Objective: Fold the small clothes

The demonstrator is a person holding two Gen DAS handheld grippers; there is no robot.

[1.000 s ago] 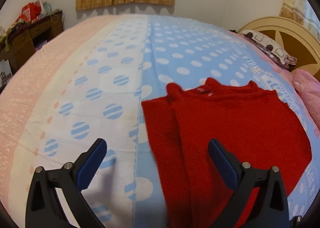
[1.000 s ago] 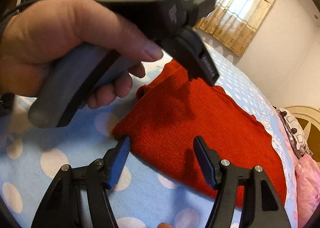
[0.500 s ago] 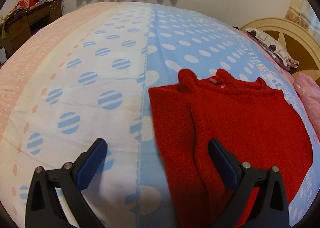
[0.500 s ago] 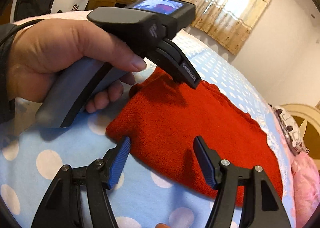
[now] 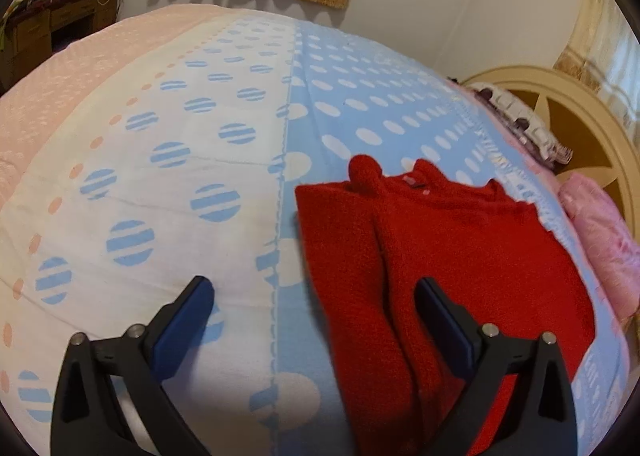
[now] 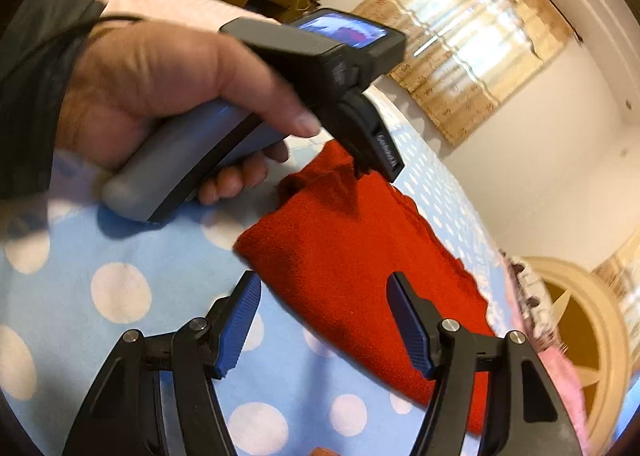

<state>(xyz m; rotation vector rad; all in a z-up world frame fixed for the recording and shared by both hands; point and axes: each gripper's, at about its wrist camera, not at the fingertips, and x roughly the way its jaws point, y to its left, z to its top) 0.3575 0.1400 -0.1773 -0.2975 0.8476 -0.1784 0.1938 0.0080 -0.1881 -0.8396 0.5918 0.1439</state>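
A bedroom is filling both views, with a polka-dot bedspread (image 5: 224, 160) carrying a red knit sweater (image 5: 460, 256) on its blue half, toward the headboard (image 5: 592, 144) side. Its sleeve side is lying folded inward. Over the last second the left gripper (image 5: 312, 304) has been dipping closer, jaws spread and empty; the right gripper (image 6: 324, 320), likewise wide and empty, is swinging toward the sweater's near edge, probably for the next fold.

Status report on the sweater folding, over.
Left gripper open, empty. Right gripper open, empty. Red knitted sweater flat on polka-dot bedspread, partly folded. Nothing in the way.
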